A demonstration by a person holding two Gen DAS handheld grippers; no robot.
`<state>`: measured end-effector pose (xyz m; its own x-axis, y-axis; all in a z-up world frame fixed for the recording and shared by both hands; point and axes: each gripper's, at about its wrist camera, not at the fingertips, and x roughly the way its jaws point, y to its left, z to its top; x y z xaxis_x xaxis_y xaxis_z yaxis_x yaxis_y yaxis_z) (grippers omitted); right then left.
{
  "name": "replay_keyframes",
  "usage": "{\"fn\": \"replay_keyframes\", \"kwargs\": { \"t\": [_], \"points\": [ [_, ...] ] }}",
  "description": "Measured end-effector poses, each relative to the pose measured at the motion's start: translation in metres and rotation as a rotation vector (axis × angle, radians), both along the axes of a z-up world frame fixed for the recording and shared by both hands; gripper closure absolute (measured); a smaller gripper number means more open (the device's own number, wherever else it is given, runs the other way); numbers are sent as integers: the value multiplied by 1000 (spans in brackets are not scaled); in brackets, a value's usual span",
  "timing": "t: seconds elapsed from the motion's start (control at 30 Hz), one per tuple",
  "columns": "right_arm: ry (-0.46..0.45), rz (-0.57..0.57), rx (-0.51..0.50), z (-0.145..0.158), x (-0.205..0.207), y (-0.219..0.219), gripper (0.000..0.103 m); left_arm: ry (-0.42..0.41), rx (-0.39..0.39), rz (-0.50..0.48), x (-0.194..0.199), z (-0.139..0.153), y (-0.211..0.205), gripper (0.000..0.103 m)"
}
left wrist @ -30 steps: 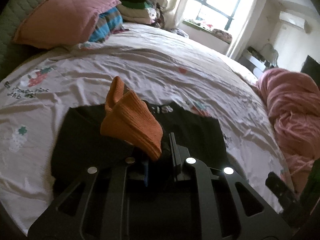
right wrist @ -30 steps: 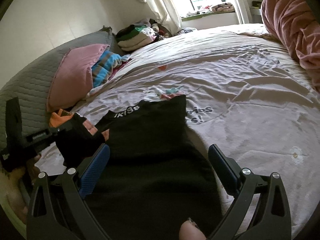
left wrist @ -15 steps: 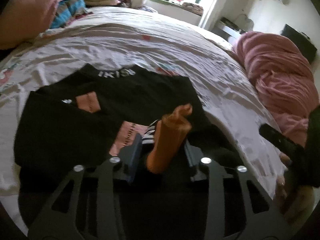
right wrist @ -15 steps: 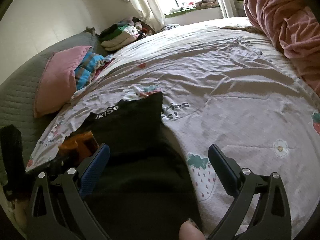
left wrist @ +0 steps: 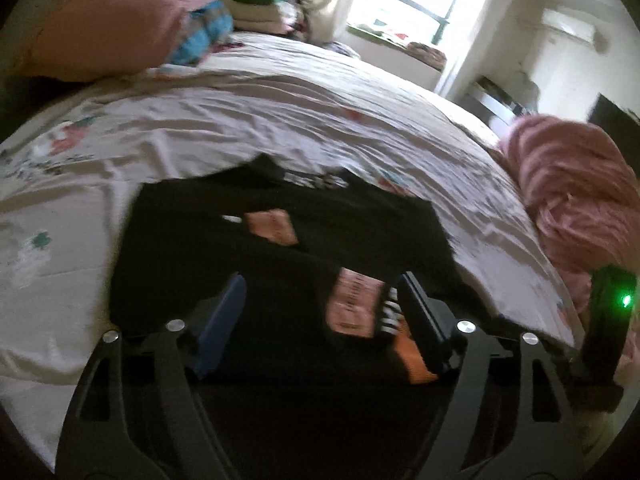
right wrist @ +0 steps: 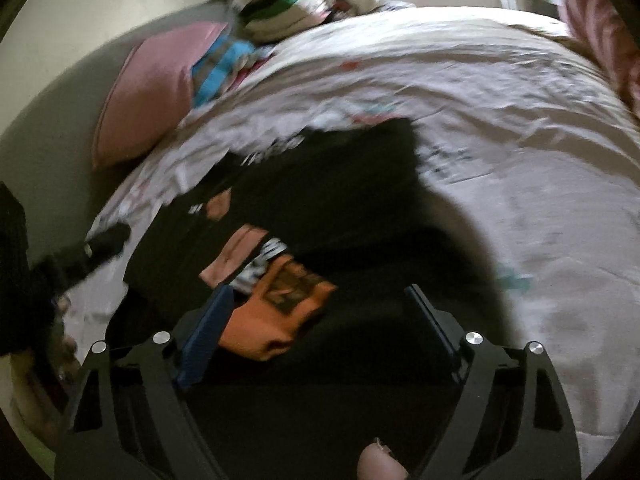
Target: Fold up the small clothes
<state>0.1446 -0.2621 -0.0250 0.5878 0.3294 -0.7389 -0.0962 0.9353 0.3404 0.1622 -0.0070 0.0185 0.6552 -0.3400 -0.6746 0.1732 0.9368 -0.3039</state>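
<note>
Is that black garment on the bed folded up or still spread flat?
Partly folded: the black garment lies on the bed sheet with one side lapped over itself and its orange sleeve laid on top.

The garment (left wrist: 280, 248) lies flat on the bed (left wrist: 280, 112); its folded cuff (right wrist: 272, 316) rests on its near edge. Pillow (left wrist: 116, 20) behind left, crumpled blanket (left wrist: 568, 192) right, apparently stacked clothes (left wrist: 256, 8) beyond the pillow

Daylight from blown-out window (left wrist: 404, 4), dim foreground, black garment (left wrist: 280, 248) without detail, motion blur throughout, fisheye-bent edges, dark corner vignetting
</note>
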Motion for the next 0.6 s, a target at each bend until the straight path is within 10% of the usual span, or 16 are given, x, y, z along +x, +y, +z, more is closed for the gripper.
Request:
{"fn": "replay_keyframes", "kwargs": {
  "t": [0.27, 0.6],
  "points": [
    [117, -4, 7, -33, 25, 28, 32, -11, -22, 94, -7, 2, 49, 27],
    [72, 14, -27, -33, 31, 39, 85, -15, -30, 148, -9, -4, 74, 26]
  ]
}}
